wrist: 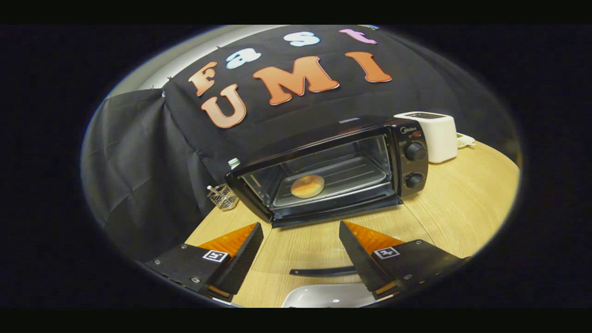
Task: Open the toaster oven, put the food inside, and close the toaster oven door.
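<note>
The bun sits on the tray inside the toaster oven, so I judge only closing is left. The glass door lies dropped flat toward me, its handle between my 2 fingers, which are spread wide and hold nothing. My gripper should dip under that handle and lift in an arc, gently. A white plate lies nearest me, a white toaster beyond.

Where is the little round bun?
The bun sits on the tray inside the open toaster oven, beyond the gripper and its open fingers.
</note>
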Available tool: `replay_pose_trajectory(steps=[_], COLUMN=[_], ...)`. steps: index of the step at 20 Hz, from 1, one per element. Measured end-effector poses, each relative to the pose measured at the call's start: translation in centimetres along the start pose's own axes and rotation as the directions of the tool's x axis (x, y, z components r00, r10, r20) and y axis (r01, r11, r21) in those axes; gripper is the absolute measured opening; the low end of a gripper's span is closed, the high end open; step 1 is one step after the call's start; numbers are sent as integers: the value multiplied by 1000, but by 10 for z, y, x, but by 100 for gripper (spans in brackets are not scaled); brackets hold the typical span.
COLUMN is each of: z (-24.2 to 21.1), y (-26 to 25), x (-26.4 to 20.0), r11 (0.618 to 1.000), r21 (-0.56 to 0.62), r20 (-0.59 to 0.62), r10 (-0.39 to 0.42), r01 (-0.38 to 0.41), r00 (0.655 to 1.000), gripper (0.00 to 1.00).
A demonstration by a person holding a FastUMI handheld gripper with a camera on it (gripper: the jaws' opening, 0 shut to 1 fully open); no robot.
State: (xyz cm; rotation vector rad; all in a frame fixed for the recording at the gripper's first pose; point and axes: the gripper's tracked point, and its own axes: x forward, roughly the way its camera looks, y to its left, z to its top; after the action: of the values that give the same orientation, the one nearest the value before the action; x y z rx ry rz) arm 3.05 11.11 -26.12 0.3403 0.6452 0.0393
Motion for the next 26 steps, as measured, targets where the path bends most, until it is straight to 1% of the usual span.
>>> replay_pose_trajectory(steps=[3,6,8,10,15,17,22,24,26], z=[-27,-55,-70,-80,-89,-93,-91,-93,-89], y=[1,8,0,-14,-38,-43,-51,-50,-50], x=[-19,-31,-36,-42,-38,-34,-21,-21,-23], r11=[999,997,993,986,979,976,972,968,969], r21=[-33,-75,-121,-150,-137,-142,-150,-170,-164], r20=[-44,-107,-127,-146,-170,-186,-212,-216,-210], r10=[-8,6,-32,-91,-172,-190,-212,-220,-216], r01=[7,-14,17,69,149,166,183,185,184], r00=[999,994,991,985,970,964,954,951,953], gripper=[99,99,99,99,99,99,99,99,99])
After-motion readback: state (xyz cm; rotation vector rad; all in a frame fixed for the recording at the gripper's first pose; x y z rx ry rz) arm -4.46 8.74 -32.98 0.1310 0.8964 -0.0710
